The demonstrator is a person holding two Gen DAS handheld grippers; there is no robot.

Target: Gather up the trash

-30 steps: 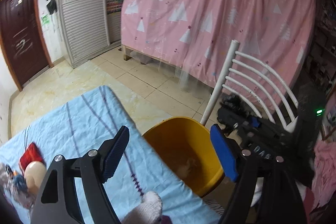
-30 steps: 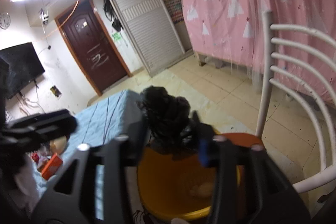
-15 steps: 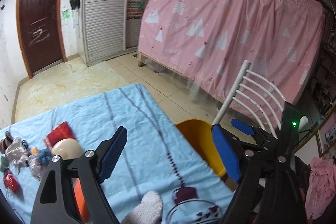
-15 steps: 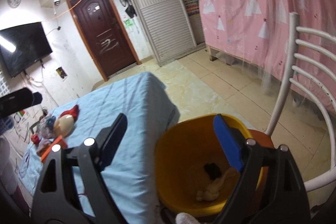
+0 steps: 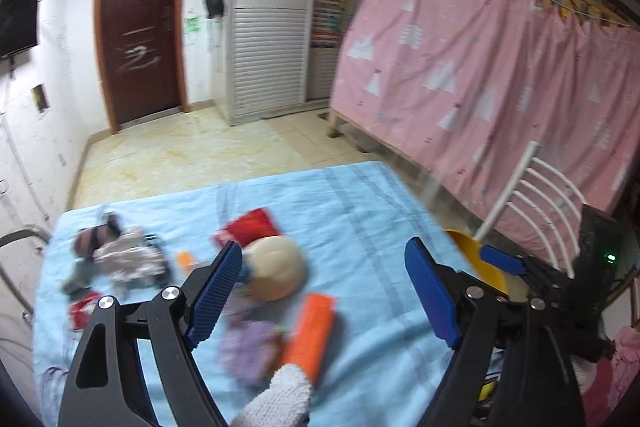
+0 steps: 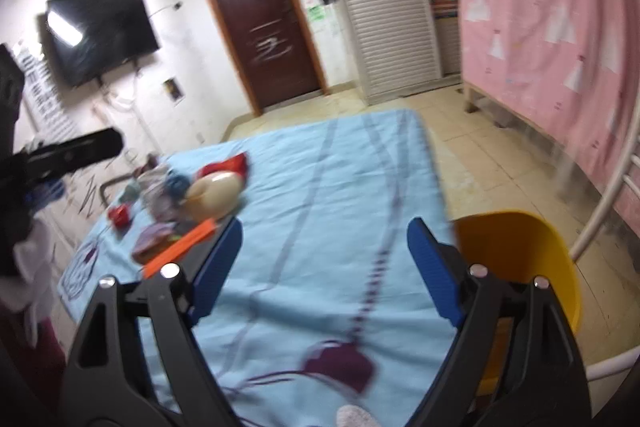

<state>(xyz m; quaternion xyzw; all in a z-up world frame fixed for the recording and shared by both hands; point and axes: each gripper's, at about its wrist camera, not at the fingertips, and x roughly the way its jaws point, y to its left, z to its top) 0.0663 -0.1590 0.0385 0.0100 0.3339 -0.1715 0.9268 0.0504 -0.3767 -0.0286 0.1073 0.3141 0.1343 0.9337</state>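
Observation:
Trash lies on the light blue tablecloth (image 5: 360, 211): an orange box (image 5: 310, 331), a beige round lump (image 5: 276, 267), a red wrapper (image 5: 250, 229), a purple crumpled piece (image 5: 250, 347) and a pale crumpled wrapper (image 5: 124, 259). My left gripper (image 5: 323, 247) hangs open over this pile with nothing between its fingers. My right gripper (image 6: 326, 223) is open and empty above the bare cloth, with the orange box (image 6: 180, 247) and beige lump (image 6: 212, 197) to its left. The yellow bin (image 6: 516, 259) stands off the table's right edge.
A white slatted chair (image 5: 532, 195) stands behind the yellow bin (image 5: 484, 267), with a pink curtain (image 5: 480, 67) beyond it. A dark door (image 5: 140, 39) and tiled floor lie past the table's far edge. A white-gloved finger (image 5: 280, 399) shows at the bottom.
The right gripper let a dark clump drop into the yellow bin and opened. Both views then swung left from the bin to the trash pile on the table.

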